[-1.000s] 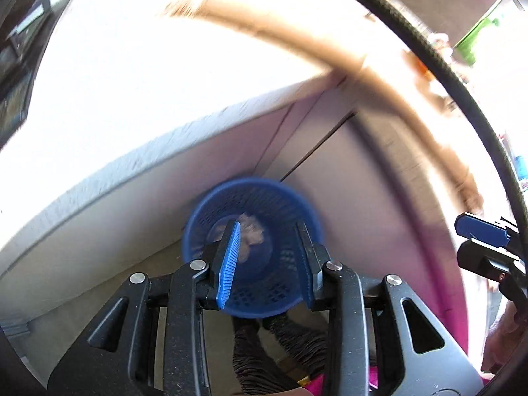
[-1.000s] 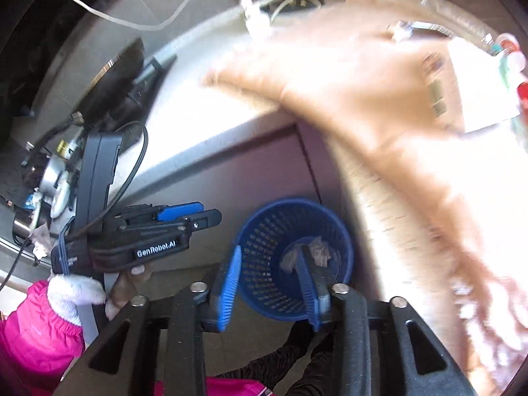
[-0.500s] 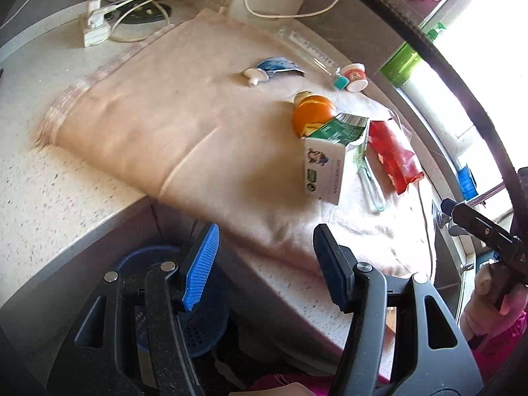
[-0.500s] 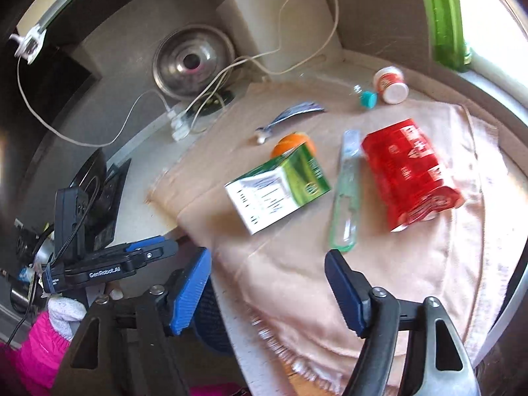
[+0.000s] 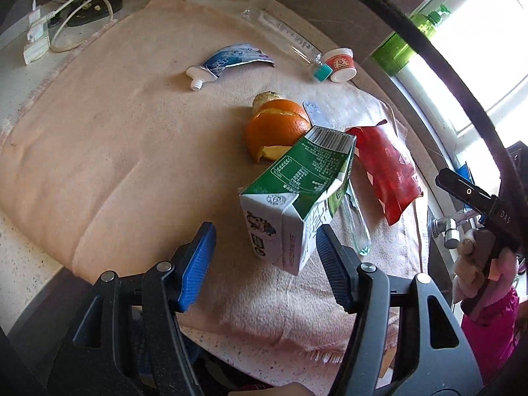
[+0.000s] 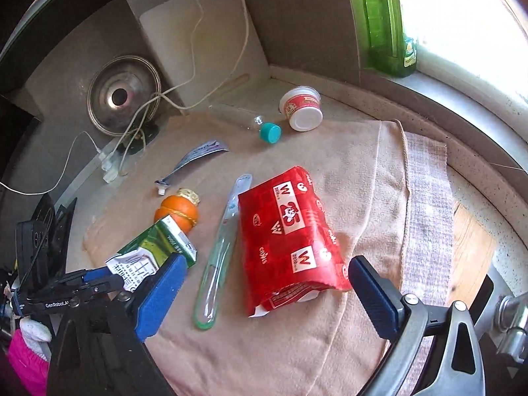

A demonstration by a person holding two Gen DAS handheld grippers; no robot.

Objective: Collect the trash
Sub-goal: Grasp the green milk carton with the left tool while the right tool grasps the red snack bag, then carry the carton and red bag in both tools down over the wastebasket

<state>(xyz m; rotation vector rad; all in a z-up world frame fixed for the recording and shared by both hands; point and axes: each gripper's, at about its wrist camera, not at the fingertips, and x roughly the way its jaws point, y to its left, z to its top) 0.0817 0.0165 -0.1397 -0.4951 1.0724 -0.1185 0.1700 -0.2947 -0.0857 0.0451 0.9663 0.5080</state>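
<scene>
two tools hang open over trash on a counter towel.

the left tool, jaws just widened and empty, hovers by a green carton lying against an orange peel; the right tool, jaws just spread wide, frames a red wrapper on the peach towel without touching it.

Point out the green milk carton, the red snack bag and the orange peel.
green milk carton (image 5: 307, 178): left wrist view, on its green side panel.
red snack bag (image 6: 287, 231): right wrist view, on the middle of its printed face.
orange peel (image 5: 277, 125): left wrist view, on its outer orange skin.
</scene>
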